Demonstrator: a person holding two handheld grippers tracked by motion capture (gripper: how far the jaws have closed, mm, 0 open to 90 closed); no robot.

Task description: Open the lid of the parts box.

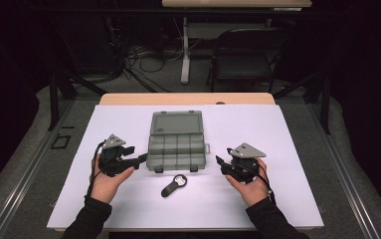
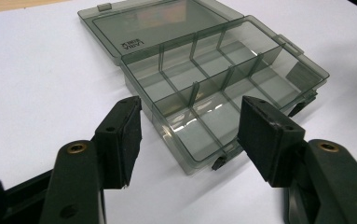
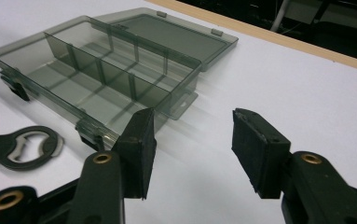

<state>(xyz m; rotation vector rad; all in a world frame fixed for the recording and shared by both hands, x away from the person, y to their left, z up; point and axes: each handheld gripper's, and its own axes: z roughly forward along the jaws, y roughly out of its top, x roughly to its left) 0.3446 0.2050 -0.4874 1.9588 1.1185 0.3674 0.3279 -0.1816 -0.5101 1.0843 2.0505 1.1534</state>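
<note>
High view: I sit at a table (image 1: 297,149) covered in white, holding a black gripper in each hand. Going left to right, my left gripper (image 1: 141,159) lies low over the white surface at the near left, cradled in my left hand (image 1: 109,183), with its tips just beside the left wall of a smoky transparent organizer box (image 1: 176,149) and not touching it. Its jaws stand apart with nothing between them; the left gripper view shows the box's near corner through the gap.

The box sits at the middle of the table, its lid (image 1: 175,123) folded flat open on the far side, its tray split by dividers into small compartments that look empty.

Just near of the box lies a black bottle opener (image 1: 173,185) with a metal head, close to the box's front latches but apart from them.

At the near right, my right gripper (image 1: 220,163), held in my right hand (image 1: 250,185), points toward the box's right end, well short of it. Its jaws also stand apart, holding nothing.
</note>
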